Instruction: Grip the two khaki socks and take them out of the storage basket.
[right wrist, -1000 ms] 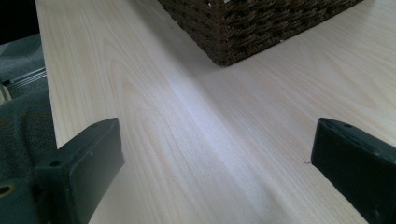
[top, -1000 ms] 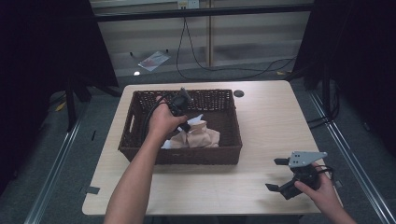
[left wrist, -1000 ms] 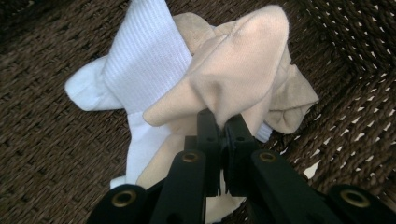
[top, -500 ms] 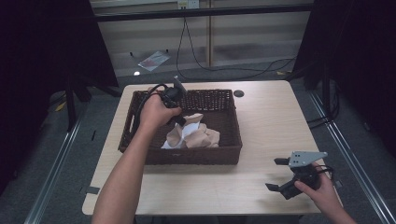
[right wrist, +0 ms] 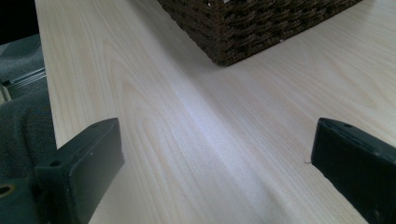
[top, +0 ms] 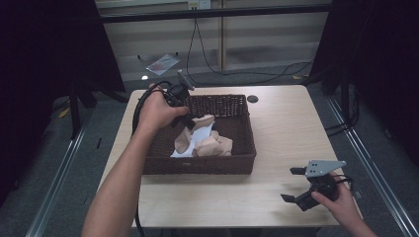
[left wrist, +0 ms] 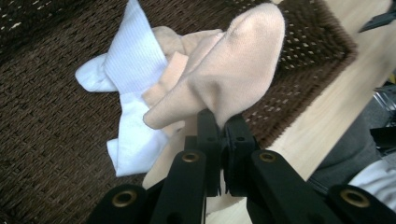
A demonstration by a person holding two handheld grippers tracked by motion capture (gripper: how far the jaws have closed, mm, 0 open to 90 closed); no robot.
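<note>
Left tool (left wrist: 222,125): clamped on beige soft cloth (left wrist: 233,70), frame centre, over dark brown woven basket (top: 237,160).
Right tool (top: 296,185): jaws wide apart, lower right, on pale wooden worktop (top: 276,128).

The person's left forearm stretches up toward eleven o'clock, and the left hand (top: 157,112) tilts the left gripper (left wrist: 223,122) down, its jaws pinched tight together. Down at five o'clock, the right hand (top: 337,203) holds the right gripper (top: 295,185) low, jaws spread wide toward nine o'clock.
</note>
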